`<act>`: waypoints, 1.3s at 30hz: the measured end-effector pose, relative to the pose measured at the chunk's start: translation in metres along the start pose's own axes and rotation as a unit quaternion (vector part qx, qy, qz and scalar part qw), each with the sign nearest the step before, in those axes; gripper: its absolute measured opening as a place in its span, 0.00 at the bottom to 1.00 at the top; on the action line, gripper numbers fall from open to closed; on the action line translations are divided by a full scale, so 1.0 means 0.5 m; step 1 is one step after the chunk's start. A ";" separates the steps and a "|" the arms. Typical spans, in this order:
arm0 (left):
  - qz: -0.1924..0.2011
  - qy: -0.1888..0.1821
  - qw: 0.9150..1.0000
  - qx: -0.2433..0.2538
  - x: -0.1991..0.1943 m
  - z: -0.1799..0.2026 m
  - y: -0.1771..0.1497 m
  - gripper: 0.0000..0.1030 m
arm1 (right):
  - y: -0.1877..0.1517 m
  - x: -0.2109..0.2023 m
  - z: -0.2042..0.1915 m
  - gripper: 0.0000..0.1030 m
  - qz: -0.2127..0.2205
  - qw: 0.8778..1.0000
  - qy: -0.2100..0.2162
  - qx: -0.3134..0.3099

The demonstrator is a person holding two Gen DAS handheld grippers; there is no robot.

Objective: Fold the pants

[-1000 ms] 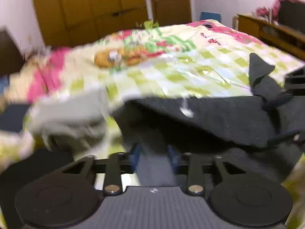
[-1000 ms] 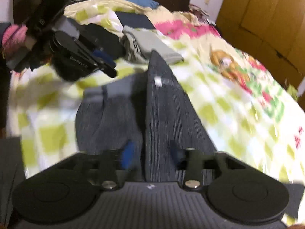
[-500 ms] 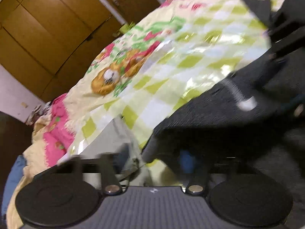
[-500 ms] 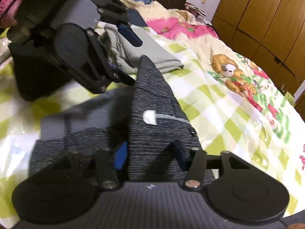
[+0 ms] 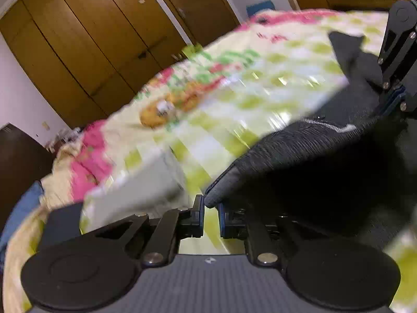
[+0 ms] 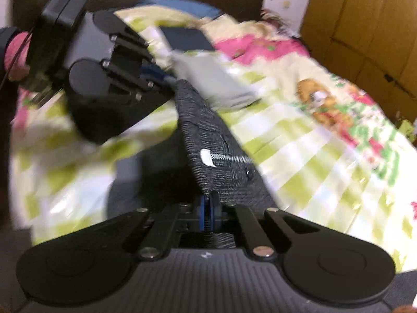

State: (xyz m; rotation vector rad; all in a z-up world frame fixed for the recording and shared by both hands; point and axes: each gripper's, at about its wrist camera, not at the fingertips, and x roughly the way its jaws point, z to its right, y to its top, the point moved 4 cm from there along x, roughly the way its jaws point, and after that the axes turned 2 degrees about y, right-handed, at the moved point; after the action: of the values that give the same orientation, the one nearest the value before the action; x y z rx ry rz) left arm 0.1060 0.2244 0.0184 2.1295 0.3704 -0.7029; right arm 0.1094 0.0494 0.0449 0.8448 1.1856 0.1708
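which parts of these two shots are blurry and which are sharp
Left wrist view: the bedspread and folded grey garment smear with motion, while the left tool and wardrobe stay crisp. Right wrist view: bedspread streaked, right tool fairly sharp, dark pants show ribbing.

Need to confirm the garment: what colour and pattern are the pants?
Dark grey with fine ribbed stripes, clearest in the right wrist view: pants.
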 end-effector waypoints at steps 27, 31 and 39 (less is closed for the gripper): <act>0.027 -0.033 0.998 -0.049 -0.044 0.113 0.008 0.29 | -0.126 0.075 -0.118 0.11 -0.087 0.995 0.023 -0.051; -0.053 -0.073 0.995 -0.042 0.055 0.166 -0.034 0.29 | -0.131 0.049 -0.101 0.12 -0.081 0.996 0.025 -0.016; -0.021 -0.108 0.992 -0.059 -0.003 0.190 0.047 0.29 | -0.179 -0.068 0.058 0.13 -0.043 0.988 -0.013 0.148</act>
State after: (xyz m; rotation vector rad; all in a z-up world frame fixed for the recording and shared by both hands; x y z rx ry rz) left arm 0.0828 0.1343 -0.0122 1.9174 0.3306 -0.9051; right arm 0.0939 -0.0447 0.0149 1.0490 1.2380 -0.0904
